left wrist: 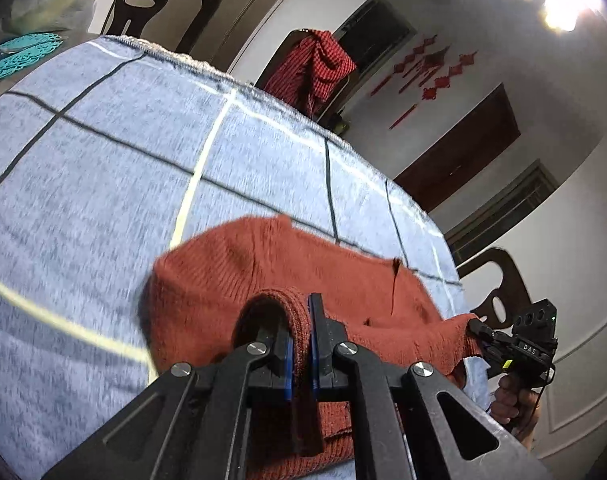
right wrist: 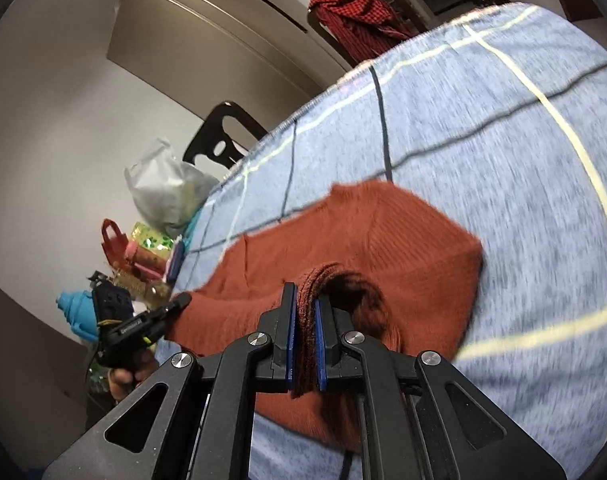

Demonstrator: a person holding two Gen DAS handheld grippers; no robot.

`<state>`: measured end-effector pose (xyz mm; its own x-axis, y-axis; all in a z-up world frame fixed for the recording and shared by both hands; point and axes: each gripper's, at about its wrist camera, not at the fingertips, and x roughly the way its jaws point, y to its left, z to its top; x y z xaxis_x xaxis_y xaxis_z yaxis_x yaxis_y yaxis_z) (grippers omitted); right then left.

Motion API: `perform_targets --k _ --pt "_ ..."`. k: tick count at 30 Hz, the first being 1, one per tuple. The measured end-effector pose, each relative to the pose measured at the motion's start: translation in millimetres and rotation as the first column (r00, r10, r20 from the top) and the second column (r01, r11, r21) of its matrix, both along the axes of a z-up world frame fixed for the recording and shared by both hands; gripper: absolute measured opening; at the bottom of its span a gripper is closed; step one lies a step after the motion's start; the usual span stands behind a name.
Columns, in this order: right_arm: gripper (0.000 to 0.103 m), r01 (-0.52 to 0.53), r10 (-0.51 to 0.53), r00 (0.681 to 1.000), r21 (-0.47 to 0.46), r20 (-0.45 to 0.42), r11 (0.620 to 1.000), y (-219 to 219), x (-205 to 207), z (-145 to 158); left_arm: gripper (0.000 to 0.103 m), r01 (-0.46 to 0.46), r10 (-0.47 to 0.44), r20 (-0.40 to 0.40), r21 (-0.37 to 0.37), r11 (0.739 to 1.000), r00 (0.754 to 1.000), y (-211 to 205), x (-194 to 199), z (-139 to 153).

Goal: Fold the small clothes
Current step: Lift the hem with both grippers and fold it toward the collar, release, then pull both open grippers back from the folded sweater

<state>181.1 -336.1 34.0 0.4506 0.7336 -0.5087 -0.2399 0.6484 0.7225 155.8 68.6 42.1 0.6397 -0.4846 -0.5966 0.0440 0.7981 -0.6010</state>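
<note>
A table under a blue checked cloth [left wrist: 83, 184] fills both wrist views, its far edge fringed and lined with dark chairs, one draped with a red checked garment [left wrist: 315, 68]. Bags and bottles crowd the floor or a surface beyond one table edge in the right wrist view [right wrist: 151, 240]; what they rest on is unclear.

The rust-red knit sweater [left wrist: 263, 264] lies on the cloth near the edge closest to the person, its body spread flat away from both tools. Its long axis runs side to side, roughly parallel to that near edge.

The left gripper [left wrist: 301, 344] is pressed together on a thick rolled or doubled edge of the knit, the fabric standing between the blue pads. The right gripper [right wrist: 305, 344] is likewise clamped on a bunched fold of the same sweater. Each appears at the side of the other's view, at opposite ends of the near hem or edge, so the garment hangs stretched between them.

With both ends pinched and the free body lying ahead, the coming move likely carries the held edge forward over the flat part toward the far edge. Neither hand is clearly nearer; they look evenly matched, so both should travel together to keep the fold straight.
</note>
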Motion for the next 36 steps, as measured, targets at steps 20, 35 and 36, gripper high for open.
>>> perform_targets --k 20,35,36 --pt "0.032 0.130 -0.125 0.990 0.097 -0.058 0.987 -18 46 -7 0.045 -0.166 0.166 -0.003 -0.017 0.986 0.986 32 24 4" --pt "0.032 -0.034 0.078 0.991 -0.364 0.106 0.931 40 -33 -6 0.045 0.002 -0.023 0.053 0.369 0.929 0.998 -58 -32 -6" --pt "0.032 -0.034 0.084 0.991 -0.419 0.103 0.907 44 -33 -13 0.045 0.015 -0.033 0.037 0.411 0.912 0.999 -66 -31 -11"
